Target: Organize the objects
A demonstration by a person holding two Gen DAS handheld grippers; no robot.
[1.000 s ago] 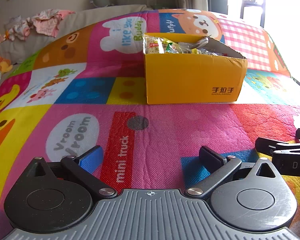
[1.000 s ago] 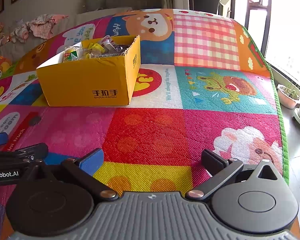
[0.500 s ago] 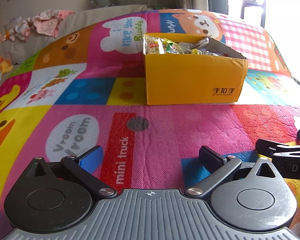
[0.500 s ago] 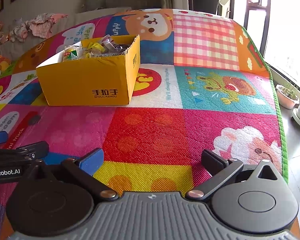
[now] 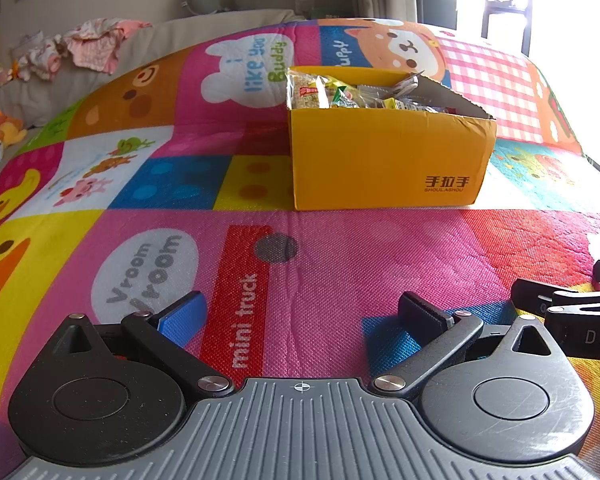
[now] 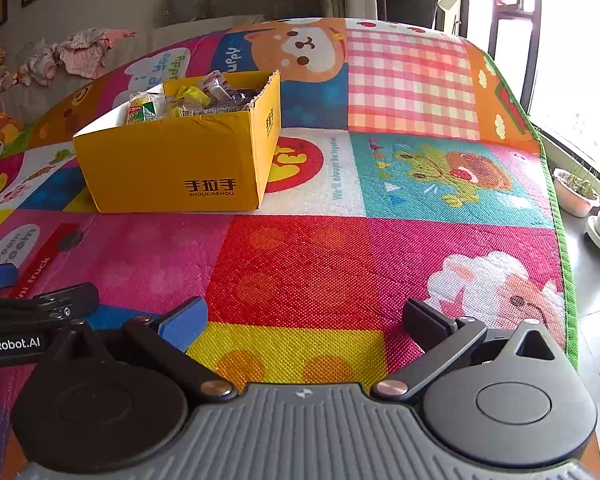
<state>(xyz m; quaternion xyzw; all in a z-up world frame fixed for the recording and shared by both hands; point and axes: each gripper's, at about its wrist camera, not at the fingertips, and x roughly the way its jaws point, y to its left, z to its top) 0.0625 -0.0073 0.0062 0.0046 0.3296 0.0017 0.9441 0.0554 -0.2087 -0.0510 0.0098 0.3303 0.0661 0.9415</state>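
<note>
Over play mat (image 5: 340, 248), left tool (image 5: 300, 314) wide open, empty

Yellow box (image 5: 384, 160) with black lettering, play mat (image 5: 340, 264) — pink, red, blue cartoon patches, pink-white check

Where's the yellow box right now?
The yellow box sits on the play mat, right of centre in the left wrist view and left of centre in the right wrist view, ahead of both tongs.

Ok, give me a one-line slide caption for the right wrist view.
Open right gripper resting low over the play mat, yellow box of snack packets ahead on the left.
</note>
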